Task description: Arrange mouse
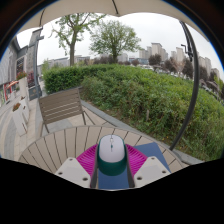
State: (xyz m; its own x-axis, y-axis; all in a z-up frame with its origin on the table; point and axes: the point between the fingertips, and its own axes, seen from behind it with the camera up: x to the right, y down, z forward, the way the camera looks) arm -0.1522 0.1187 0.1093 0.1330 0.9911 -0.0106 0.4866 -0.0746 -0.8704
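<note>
slatted table (60,145), wooden chair (62,105), hedge (140,95)

Handheld tongs (111,172), two pale off-white blocky fingers (74,172), bright magenta pads (87,158) on their inner faces, flat angular finger tips

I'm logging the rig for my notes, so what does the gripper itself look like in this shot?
The gripper has two pale, whitish fingers, blocky in shape, each with a magenta pad on its inner face. No cables, markings, hand or sleeve show in this view.
</note>
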